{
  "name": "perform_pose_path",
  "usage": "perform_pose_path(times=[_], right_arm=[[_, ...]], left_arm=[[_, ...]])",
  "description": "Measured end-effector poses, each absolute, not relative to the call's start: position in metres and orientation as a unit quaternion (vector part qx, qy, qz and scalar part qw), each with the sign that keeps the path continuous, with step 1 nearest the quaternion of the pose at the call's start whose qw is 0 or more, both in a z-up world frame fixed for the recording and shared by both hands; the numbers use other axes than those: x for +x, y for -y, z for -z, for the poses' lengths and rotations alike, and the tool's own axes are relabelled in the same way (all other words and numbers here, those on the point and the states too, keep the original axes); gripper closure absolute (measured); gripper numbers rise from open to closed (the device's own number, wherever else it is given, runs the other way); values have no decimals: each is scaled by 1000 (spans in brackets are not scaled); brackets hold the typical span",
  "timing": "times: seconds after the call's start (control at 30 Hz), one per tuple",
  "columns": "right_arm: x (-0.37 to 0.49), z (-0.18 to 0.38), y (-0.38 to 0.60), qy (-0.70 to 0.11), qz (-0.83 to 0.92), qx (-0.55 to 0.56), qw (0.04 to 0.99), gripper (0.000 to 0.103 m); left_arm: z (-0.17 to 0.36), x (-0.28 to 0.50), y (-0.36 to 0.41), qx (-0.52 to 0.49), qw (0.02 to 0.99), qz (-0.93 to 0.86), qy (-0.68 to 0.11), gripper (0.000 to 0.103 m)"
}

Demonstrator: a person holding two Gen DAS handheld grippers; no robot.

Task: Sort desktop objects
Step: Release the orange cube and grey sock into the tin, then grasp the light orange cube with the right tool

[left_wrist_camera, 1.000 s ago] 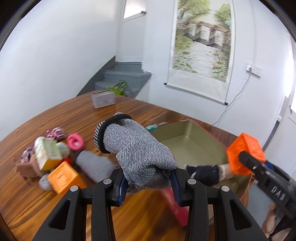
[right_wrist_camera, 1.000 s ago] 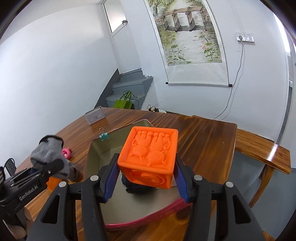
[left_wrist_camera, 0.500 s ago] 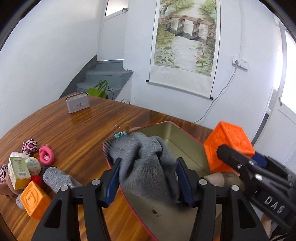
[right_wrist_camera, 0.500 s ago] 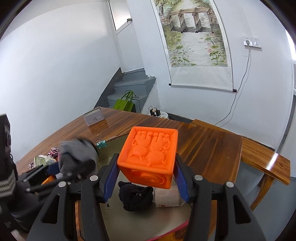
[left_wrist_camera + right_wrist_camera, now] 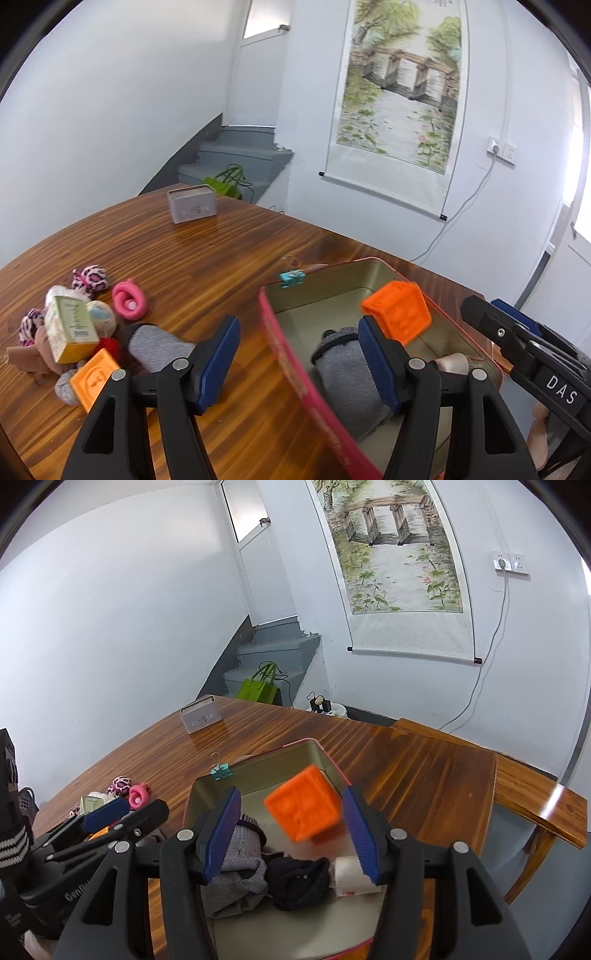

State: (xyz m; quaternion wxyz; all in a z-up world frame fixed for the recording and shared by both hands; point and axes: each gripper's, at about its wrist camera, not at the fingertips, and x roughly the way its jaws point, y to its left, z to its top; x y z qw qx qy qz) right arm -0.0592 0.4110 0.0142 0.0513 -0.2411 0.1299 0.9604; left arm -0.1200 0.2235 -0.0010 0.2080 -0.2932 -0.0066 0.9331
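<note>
Right wrist view: the right gripper [image 5: 291,834] hangs over the tin tray [image 5: 258,764] with its jaws part open and nothing pressed between the pads. The orange cube [image 5: 304,806] is tilted and blurred between and beyond the pads, apparently dropping free toward the far end of the tray.

Left wrist view: the left gripper [image 5: 299,363] has its jaws opening, and no pad presses on anything. The grey sock [image 5: 345,384] lies inside the tray against the near wall, partly behind the right pad. A second grey sock [image 5: 159,345], a second orange block [image 5: 94,378], a small carton [image 5: 72,328] and soft toys wait in a pile on the wooden table [image 5: 221,258].

Procedure for the release step, as judged:
1. Keep both jaws clear until each item has settled flat
2. Lift straight up before moving aside, so the pads do not drag the sock over the rim
3. Keep the two tools apart over the tray

Legible markings: "DAS" on the right tool body in the left view; "GenRo…" partly visible on the left tool body. Print on the carton and on the grey box [image 5: 192,208] is too small to read
</note>
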Motion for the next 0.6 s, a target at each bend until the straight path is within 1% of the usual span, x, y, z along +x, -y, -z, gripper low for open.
perform_pose_path(times=[0.2,0.43,0.47,0.5,0.57,0.6], right_arm=[[-56,-13,-396,-132,-960,-243,38,41],[-55,-13,-359,-124,-961,-246,0,41],[-56,-13,-351,-120,-961,-247,-10,41],[-57,-12,-342,-117,-961,-249,-19,41],[-59,-10,-324,-110,-961,-252,-40,41],[-60,-9,-315,-107,-960,-254,-50,41]], left_arm=[[2,-116,-191,-299,179,-937,18,35],[-2,-112,-119,-297,119,-946,49,35],[-2,-111,-107,-297,109,-947,54,34],[-3,-111,-95,-296,97,-948,60,26],[-2,-108,-70,-290,72,-952,71,19],[-1,-106,-58,-287,63,-952,79,19]])
